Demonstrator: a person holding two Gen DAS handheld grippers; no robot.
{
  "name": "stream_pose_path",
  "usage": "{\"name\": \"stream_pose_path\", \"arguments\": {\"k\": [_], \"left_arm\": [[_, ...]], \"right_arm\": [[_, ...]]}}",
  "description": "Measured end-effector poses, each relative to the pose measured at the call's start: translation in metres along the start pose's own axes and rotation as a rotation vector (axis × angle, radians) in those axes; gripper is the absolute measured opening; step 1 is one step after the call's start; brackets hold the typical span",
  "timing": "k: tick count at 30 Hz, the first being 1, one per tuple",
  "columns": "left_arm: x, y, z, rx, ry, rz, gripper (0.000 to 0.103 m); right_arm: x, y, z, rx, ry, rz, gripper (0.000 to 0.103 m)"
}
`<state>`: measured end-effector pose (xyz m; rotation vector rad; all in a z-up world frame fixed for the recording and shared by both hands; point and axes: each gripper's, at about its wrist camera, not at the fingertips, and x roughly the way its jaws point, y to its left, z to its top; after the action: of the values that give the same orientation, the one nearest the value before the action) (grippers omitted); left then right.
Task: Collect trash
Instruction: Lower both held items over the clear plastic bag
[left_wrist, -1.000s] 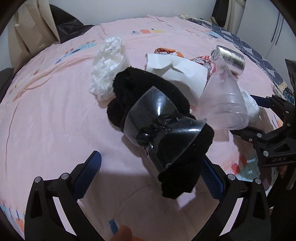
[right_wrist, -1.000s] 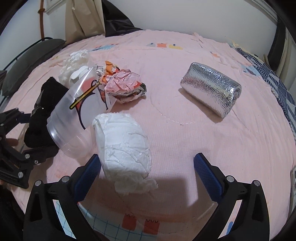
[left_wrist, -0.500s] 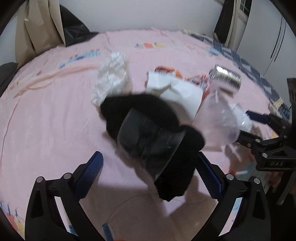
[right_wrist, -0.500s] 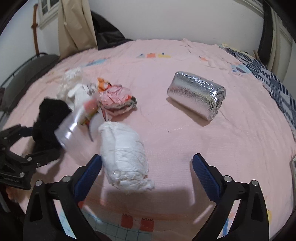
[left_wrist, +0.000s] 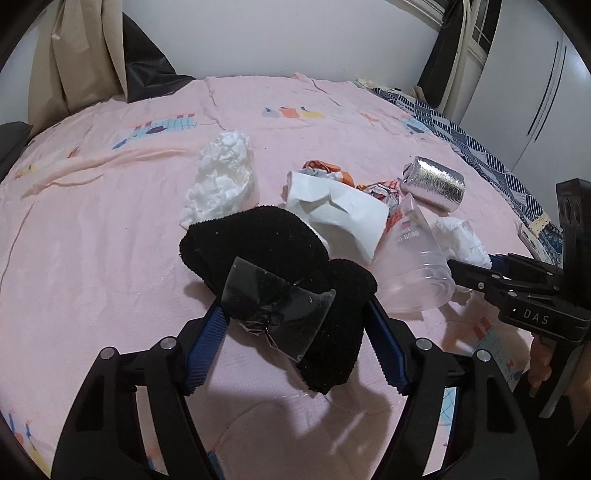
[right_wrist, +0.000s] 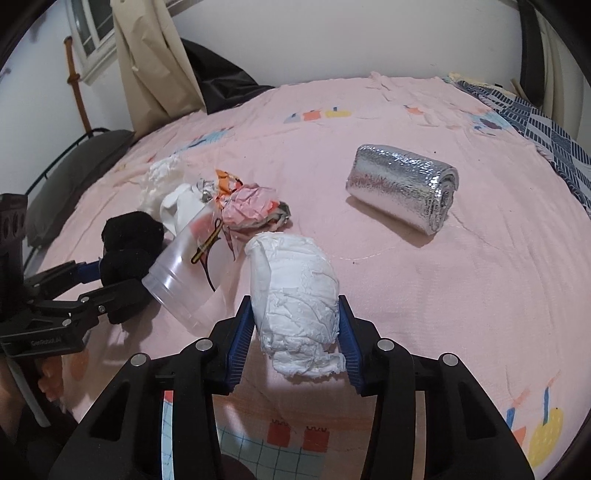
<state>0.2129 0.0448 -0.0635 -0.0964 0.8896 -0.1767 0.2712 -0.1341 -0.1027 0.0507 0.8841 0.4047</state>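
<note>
My left gripper (left_wrist: 295, 325) is shut on a black fuzzy cloth (left_wrist: 280, 243) with a crumpled dark plastic film (left_wrist: 277, 310) on it, on the pink bedspread (left_wrist: 92, 240). My right gripper (right_wrist: 295, 325) is shut on a white crumpled paper wad (right_wrist: 295, 284). A clear plastic cup (right_wrist: 188, 269) lies on its side between the two; it also shows in the left wrist view (left_wrist: 413, 266). Behind it lie a white paper bag (left_wrist: 340, 210), crumpled pink and orange wrappers (right_wrist: 251, 206) and a white tissue clump (left_wrist: 225, 177).
A silver foil roll (right_wrist: 402, 184) lies apart on the right of the bed. A dark pillow (right_wrist: 74, 177) sits at the left edge. A patterned blue quilt (right_wrist: 546, 125) lies at the far right. Curtain and dark bag stand behind the bed.
Both grippers have closed from wide open: the left onto the black cloth, the right onto the white paper wad. Both views have pulled back and tilted up.
</note>
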Motion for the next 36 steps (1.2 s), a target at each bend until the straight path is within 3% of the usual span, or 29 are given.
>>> {"name": "stream_pose_path", "arguments": {"k": [19,36], "left_arm": [[-0.05,-0.012,-0.033,0.004,-0.05,0.029,0.072],[-0.103,-0.054,-0.102,0.015,-0.069,0.007,0.072]], "right_arm": [[-0.05,0.017,-0.036,-0.054,-0.04,0.017,0.041],[-0.101,0.037,-0.098,-0.073,-0.036,0.059,0.041]]}}
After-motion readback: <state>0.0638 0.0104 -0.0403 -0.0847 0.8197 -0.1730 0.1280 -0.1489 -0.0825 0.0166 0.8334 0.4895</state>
